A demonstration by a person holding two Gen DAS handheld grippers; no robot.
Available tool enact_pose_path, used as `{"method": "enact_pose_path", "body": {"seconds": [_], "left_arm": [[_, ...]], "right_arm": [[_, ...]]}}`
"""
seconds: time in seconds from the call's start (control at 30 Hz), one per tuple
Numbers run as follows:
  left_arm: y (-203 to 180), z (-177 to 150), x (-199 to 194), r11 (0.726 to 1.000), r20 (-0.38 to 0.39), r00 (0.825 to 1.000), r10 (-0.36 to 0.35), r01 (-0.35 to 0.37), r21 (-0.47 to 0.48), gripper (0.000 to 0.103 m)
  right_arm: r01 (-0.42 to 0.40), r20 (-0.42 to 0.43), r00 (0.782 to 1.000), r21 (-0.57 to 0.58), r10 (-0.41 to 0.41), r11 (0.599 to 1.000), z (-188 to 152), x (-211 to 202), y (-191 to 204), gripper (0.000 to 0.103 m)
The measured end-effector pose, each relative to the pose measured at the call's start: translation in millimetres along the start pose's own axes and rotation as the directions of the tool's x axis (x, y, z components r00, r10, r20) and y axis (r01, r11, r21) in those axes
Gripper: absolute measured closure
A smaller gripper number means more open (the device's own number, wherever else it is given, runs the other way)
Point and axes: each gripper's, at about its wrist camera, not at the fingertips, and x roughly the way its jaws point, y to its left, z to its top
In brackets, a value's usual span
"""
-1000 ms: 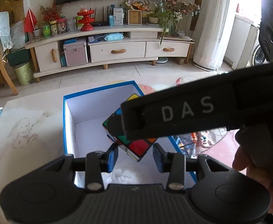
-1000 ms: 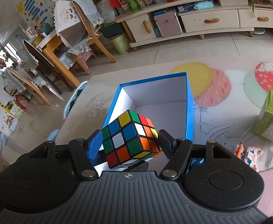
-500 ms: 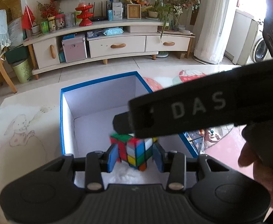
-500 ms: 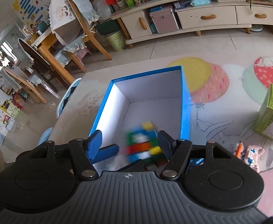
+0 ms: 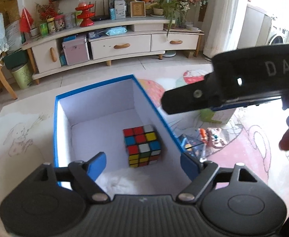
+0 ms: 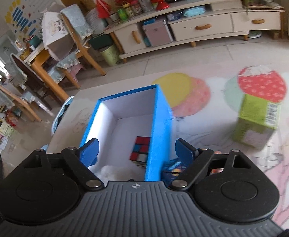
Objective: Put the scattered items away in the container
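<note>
We find the puzzle cube (image 5: 142, 145) lying on the floor of the blue box (image 5: 56, 130), against its right wall, so this deposit is done. Both the left gripper (image 5: 143, 165) and the right gripper (image 6: 137, 151) have just been opening and stand wide with nothing between their jaws. We judge the next move is toward the mat: the green carton (image 6: 256, 122) and the small toys (image 5: 211, 137) beside the box remain outside.
</note>
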Motion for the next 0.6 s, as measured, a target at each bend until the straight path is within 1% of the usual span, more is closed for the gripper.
{"method": "enact_pose_path", "body": {"seconds": [0.1, 0.3, 0.6], "left_arm": [[-9.2, 2.7, -1.7, 1.000, -0.002, 1.000, 0.000, 0.000, 0.013, 0.018], [-24.0, 7.5, -4.1, 1.000, 0.000, 1.000, 0.002, -0.002, 0.028, 0.017], [-46.3, 15.6, -4.6, 0.998, 0.001, 1.000, 0.013, -0.013, 0.064, 0.016]], "right_arm": [[0.044, 0.001, 0.999, 0.010, -0.044, 0.999, 1.1, -11.0, -13.9, 0.000], [0.101, -0.014, 0.995, 0.025, -0.101, 0.995, -3.6, -25.5, -42.8, 0.000], [0.125, -0.005, 0.992, 0.054, -0.124, 0.991, -9.8, -41.6, -74.0, 0.000]]}}
